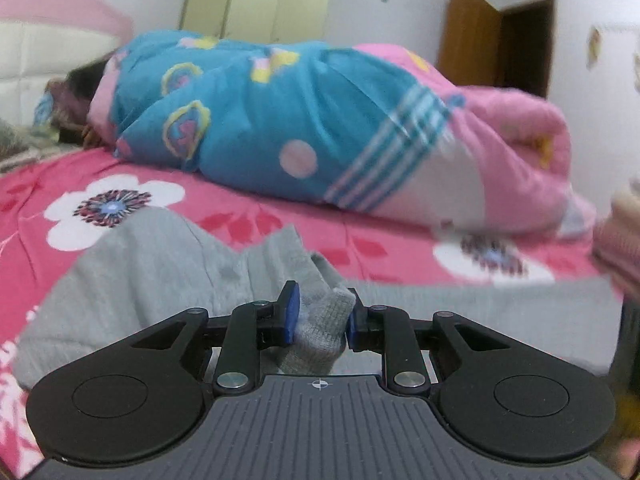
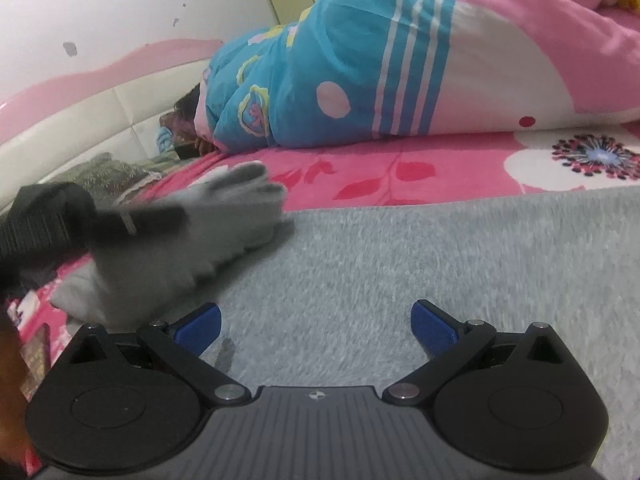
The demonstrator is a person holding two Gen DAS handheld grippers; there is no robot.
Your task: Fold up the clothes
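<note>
Left gripper (image 1: 320, 316): both blue pads pinch a bunched fold of the grey knit garment (image 1: 168, 264). The clamped piece fills the gap between the fingers and hangs a little below them. Ahead of this gripper and off to its left, the rest of the garment lies rumpled on the pink floral bedsheet (image 1: 256, 216).

Right gripper (image 2: 316, 324): fingers spread wide, nothing between the pads. It hangs just above a flat stretch of the same grey knit garment (image 2: 400, 264), which covers the bed directly under and ahead of it. To its left, a raised, blurred fold of that fabric is held up by the other gripper (image 2: 132, 220); its black body shows there only in part.

Further ahead of both grippers, beyond the garment, a person lies on the bed under a blue and pink quilt (image 1: 280, 120), dark hair (image 1: 84, 80) showing at the quilt's left end. A padded white headboard (image 2: 80, 120) stands to the left, and a brown door (image 1: 496, 40) is at the far right in the left wrist view.
</note>
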